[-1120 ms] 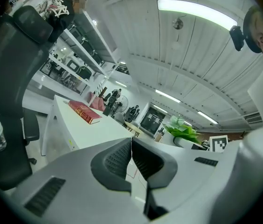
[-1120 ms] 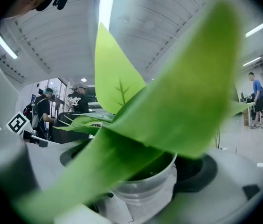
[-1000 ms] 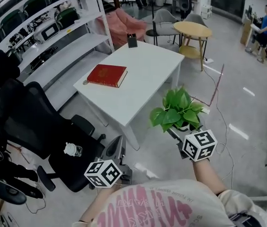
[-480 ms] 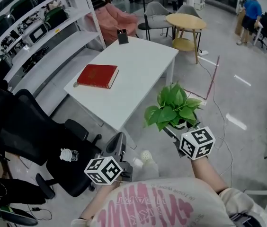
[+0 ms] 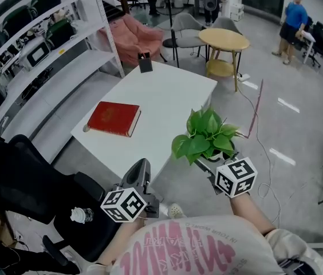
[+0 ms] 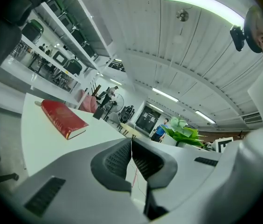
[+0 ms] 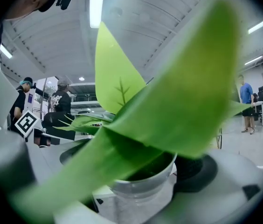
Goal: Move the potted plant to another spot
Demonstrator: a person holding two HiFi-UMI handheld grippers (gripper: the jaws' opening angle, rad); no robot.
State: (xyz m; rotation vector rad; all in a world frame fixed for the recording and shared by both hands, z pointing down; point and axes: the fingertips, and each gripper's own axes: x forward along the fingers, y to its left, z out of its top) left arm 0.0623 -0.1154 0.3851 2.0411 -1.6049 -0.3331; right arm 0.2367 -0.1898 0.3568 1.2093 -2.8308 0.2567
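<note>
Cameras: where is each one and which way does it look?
Head view: on the person's head, looking down at white table, left tool, right tool, shirt.
Left gripper view: on the left tool, along its shut jaws toward the red book.
Right gripper view: on the right tool, facing the potted plant it grips.
Shared: potted plant, in all three.

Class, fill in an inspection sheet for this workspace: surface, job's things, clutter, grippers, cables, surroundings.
Surface: white table, mostly bare.
Job's things: plant, held in the air by the table's near corner.
Clutter: red book and small black object on the table; bottle on the black chair.
Grippers: left gripper shut, empty; right gripper shut on the plant.
Cables: thin cable on the floor right of the table.
Surroundings: shelves, round table, person in blue.
</note>
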